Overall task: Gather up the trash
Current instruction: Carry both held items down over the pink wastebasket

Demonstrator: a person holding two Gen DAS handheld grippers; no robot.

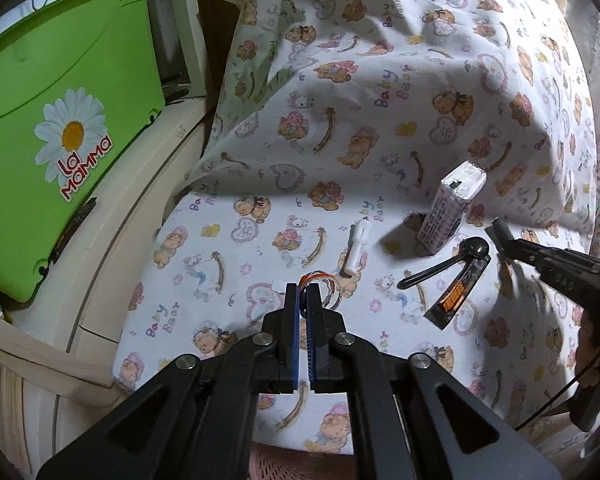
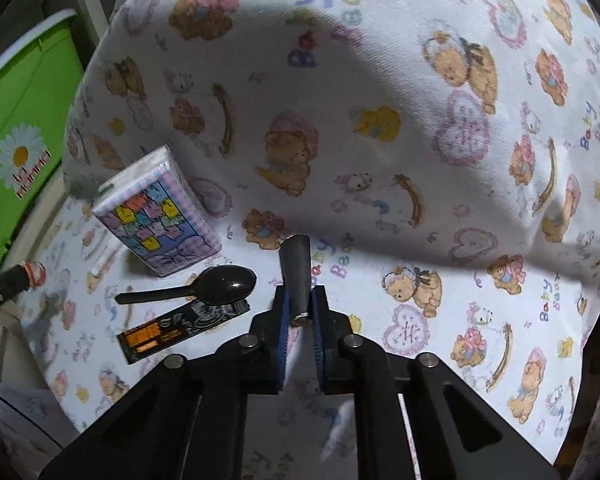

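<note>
While a green bin (image 1: 40, 132) with a daisy label is sitting at far left beside the bear-print sheet (image 1: 380, 80), the left gripper (image 1: 302, 292) is pinching a small orange-striped clear wrapper (image 1: 320, 280) between its nearly closed jaws, low over the sheet. Just right, a white plastic piece (image 1: 358, 248) is lying flat. Further right, a tissue pack (image 2: 156, 220) is standing tilted, with a black spoon (image 2: 204, 286) resting on a black-and-orange sachet (image 2: 180, 330). At right, the right gripper (image 2: 299, 300) is clamping a dark cylindrical piece (image 2: 296, 272) above the sheet.
</note>
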